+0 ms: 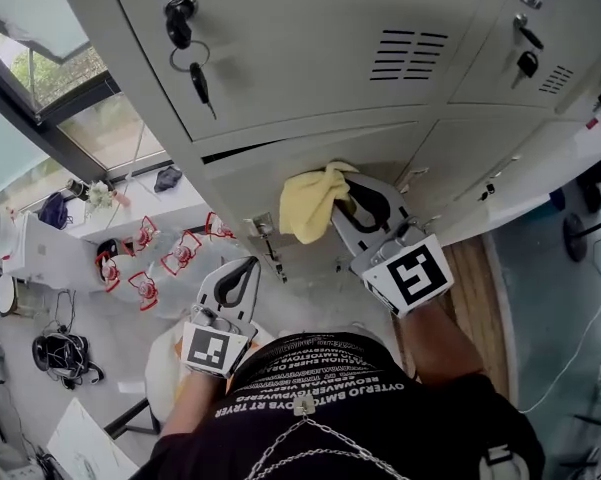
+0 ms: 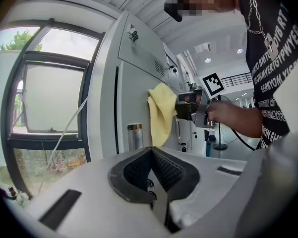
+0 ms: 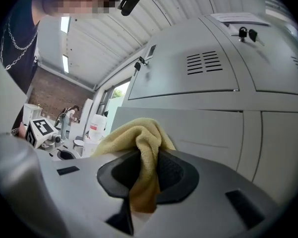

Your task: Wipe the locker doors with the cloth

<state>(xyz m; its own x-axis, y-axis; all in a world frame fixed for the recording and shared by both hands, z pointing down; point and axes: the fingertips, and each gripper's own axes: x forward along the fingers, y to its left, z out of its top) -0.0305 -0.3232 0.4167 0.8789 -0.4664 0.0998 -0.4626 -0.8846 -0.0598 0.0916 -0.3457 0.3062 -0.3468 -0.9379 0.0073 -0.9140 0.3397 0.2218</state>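
Cloth (image 1: pixel 308 203), pinched in the right gripper's (image 1: pixel 368 206) jaws, presses on the lower door (image 1: pixel 245 176), so wiping seems barely begun, with the 2 upper doors (image 1: pixel 300 58) likely left, while the left gripper (image 1: pixel 237 280) hangs low, jaws together on nothing.

This seems a workshop or lab hall: a row of grey metal lockers (image 1: pixel 310 58), a ribbed white metal ceiling (image 3: pixel 153 14), a bare brick wall (image 3: pixel 49 90) and a large dark-framed window (image 2: pixel 49 98).
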